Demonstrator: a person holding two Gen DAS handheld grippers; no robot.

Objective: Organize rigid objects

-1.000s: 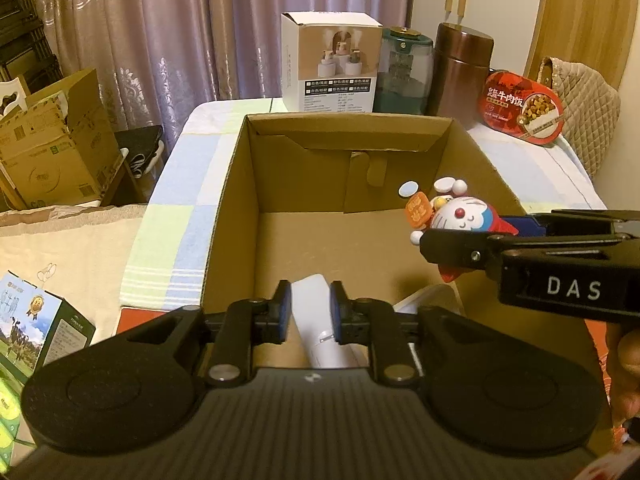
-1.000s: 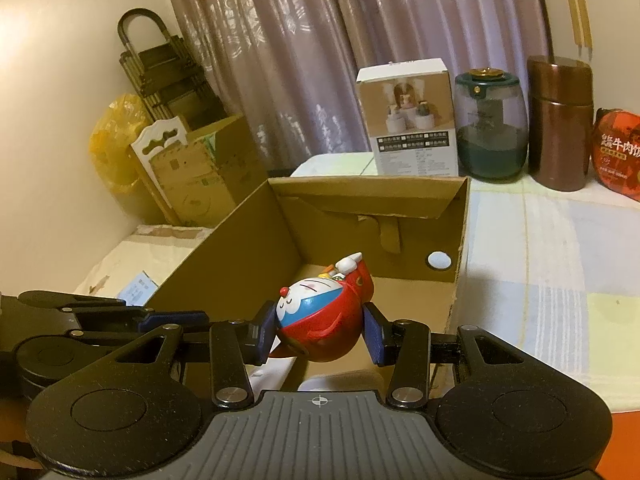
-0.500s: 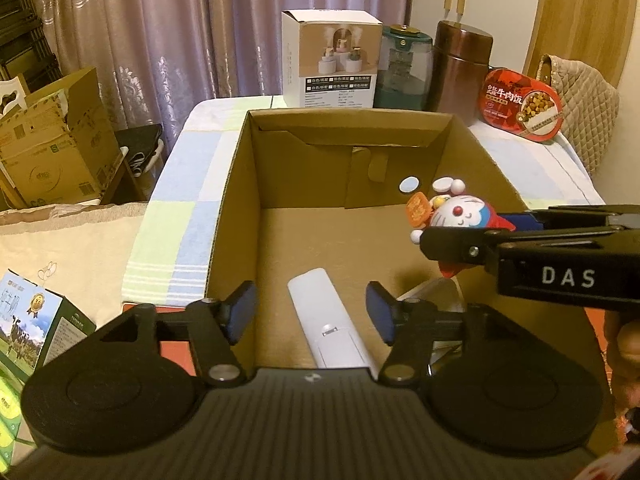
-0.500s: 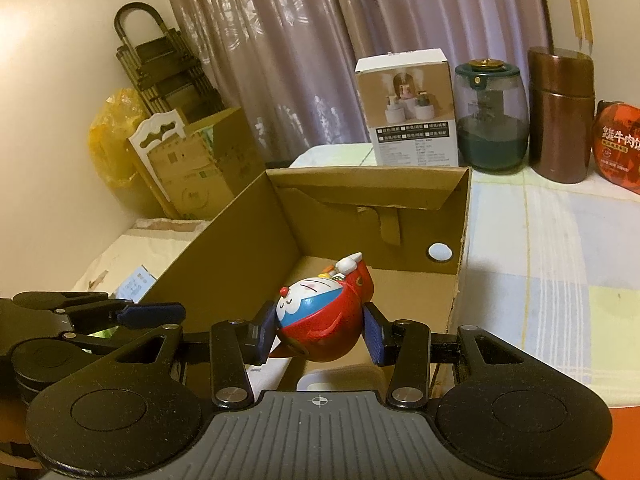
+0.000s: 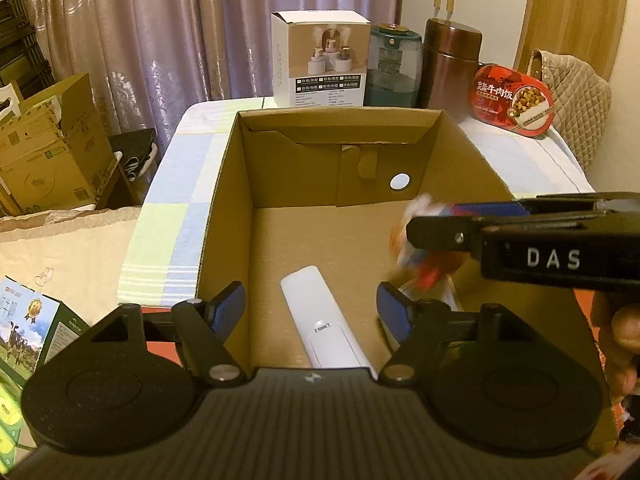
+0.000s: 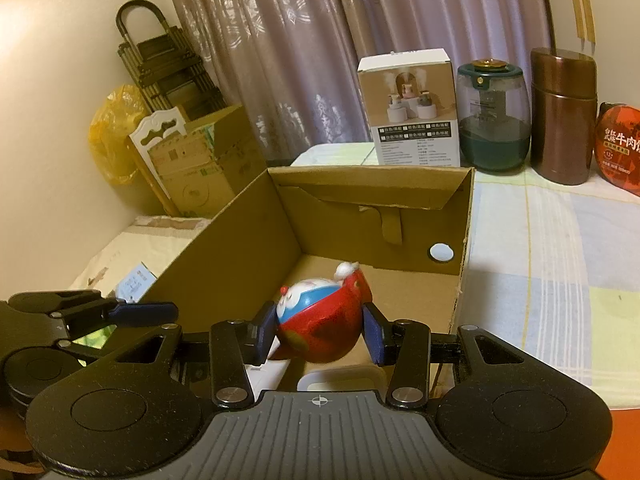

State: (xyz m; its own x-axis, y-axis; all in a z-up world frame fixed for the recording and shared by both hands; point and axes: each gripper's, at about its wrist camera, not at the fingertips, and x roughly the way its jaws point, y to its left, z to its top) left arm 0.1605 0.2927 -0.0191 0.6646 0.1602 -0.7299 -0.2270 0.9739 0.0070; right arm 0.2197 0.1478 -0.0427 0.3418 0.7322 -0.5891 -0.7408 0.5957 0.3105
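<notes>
Right claw (image 6: 318,330) clamped on the toy (image 6: 320,318), low over the box (image 6: 224,256); left claw (image 5: 310,306) opening over the remote (image 5: 320,316).

In the right wrist view the round red-and-blue toy sits squeezed between both pads, and bare box floor lies ahead of it toward 12 o'clock, so the right claw looks nearer to a drop. In the left wrist view the white remote lies on the box floor between the spread pads, touching neither, its long axis running from about 5 o'clock to 11 o'clock. The toy shows blurred at 2 o'clock from it.
</notes>
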